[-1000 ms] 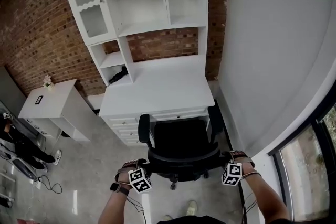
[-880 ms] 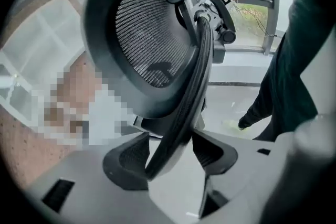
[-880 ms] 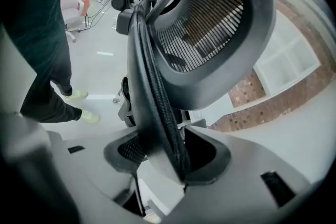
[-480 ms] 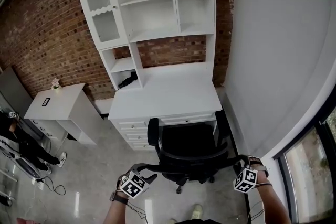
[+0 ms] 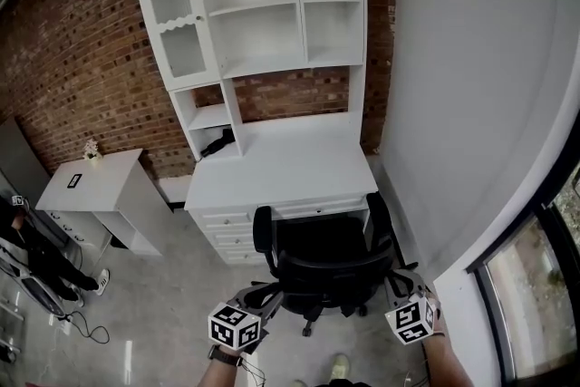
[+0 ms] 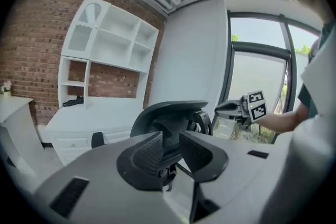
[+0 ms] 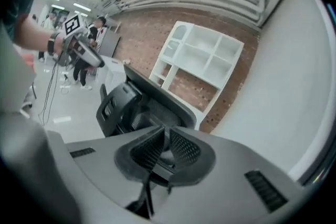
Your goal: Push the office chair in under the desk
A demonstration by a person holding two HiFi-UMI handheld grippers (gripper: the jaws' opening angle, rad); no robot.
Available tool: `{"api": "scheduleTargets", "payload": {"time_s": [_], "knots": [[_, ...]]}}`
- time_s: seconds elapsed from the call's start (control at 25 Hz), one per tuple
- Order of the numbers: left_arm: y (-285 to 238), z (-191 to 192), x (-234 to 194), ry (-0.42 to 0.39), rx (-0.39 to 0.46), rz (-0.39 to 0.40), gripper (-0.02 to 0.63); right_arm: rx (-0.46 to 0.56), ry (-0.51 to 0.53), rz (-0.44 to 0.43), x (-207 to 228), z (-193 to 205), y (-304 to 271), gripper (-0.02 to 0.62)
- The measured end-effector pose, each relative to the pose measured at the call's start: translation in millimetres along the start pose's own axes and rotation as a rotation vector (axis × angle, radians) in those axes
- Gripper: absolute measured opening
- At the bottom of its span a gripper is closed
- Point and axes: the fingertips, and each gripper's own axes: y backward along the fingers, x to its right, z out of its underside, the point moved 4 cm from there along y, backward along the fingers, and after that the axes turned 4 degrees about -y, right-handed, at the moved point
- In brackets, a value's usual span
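The office chair [image 5: 322,263] is sitting at lower centre, facing up-frame into the knee space of the desk [image 5: 281,163], its backrest running left to right. Both forearms are reaching up from the bottom edge, flanking the backrest. The left gripper [image 5: 270,294] has just been closing and is keeping a narrow empty gap. The right gripper [image 5: 399,279] has just been closing too, its jaws practically together on nothing.
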Motion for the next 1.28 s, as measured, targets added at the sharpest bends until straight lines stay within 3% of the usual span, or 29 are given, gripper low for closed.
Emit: {"api": "scheduleTargets", "payload": {"time_s": [0.16,0.28,0.64,1.08,1.28], "knots": [[13.3,-12.8,12.8,0.063,0.094,-0.022,0.047,0.135,-0.214,-0.035,-15.3,-26.7,8.2,0.02],[23.2,-21.7,21.6,0.084,0.149,-0.051,0.025,0.192,-0.297,-0.064,-21.9,-45.0,14.0,0.017],[52.9,-62.8,31.0,0.058,0.251,-0.135,0.006,0.32,-0.401,-0.059,-15.2,-91.6,45.8,0.012],[81.2,-104.7,34.5,0.013,0.335,-0.196,0.006,0.401,-0.371,-0.038,-0.8,-123.7,68.9,0.011],[96.4,-117.7,28.7,0.007,0.355,-0.23,0.006,0.444,-0.414,-0.03,6.9,-134.8,77.1,0.009]]}}
